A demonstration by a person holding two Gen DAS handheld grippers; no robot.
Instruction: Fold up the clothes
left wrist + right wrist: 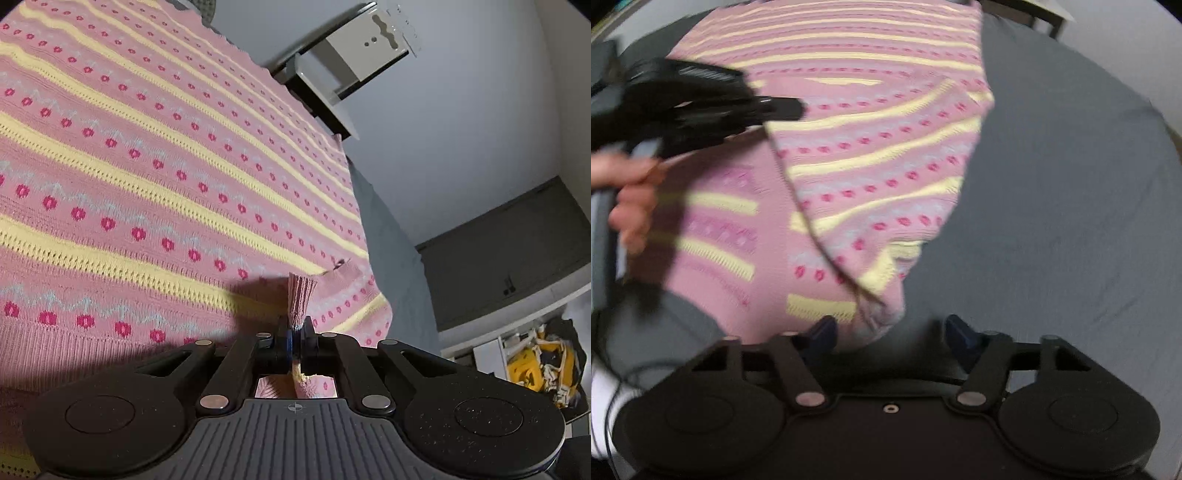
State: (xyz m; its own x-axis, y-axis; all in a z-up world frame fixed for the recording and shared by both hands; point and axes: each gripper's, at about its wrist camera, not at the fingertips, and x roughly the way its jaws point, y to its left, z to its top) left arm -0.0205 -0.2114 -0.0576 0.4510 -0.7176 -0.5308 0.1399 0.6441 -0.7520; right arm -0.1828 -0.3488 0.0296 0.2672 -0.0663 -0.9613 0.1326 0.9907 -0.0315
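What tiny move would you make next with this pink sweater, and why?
Probably carry the left hand-held gripper further across: it is shut on the sweater's ribbed edge, with a flap already folded over. The right hand-held gripper is open and holds nothing, so it could steady the fold.

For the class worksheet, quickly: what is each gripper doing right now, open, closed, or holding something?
Left gripper: closed, pinching a ribbed edge of the pink sweater.
Right gripper: open, holding nothing, just short of the sweater's near edge.
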